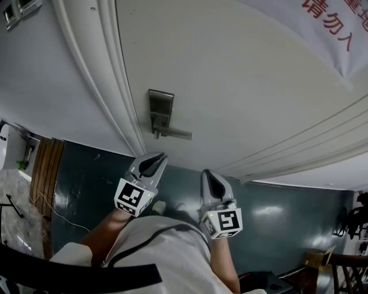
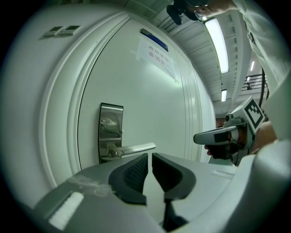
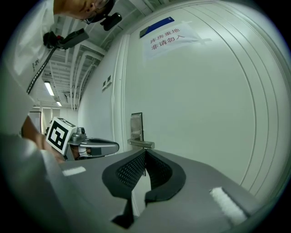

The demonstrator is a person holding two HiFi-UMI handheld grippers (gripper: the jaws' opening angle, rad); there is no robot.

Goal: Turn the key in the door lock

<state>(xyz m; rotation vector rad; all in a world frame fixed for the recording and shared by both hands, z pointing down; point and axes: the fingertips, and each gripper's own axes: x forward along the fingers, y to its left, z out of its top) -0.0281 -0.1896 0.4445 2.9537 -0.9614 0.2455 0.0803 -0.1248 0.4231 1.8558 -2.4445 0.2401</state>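
A steel lock plate with a lever handle sits on the white door. I see no key in any view. My left gripper hovers just short of the handle, a little below it. In the left gripper view the plate and lever lie just past its jaws, which stand a narrow gap apart with nothing between them. My right gripper hangs beside it to the right, facing bare door. Its pads meet at the tips and hold nothing.
A moulded door frame runs left of the lock. A paper notice is taped high on the door. Wall switches sit beyond the frame. Below are dark green floor and a wooden strip.
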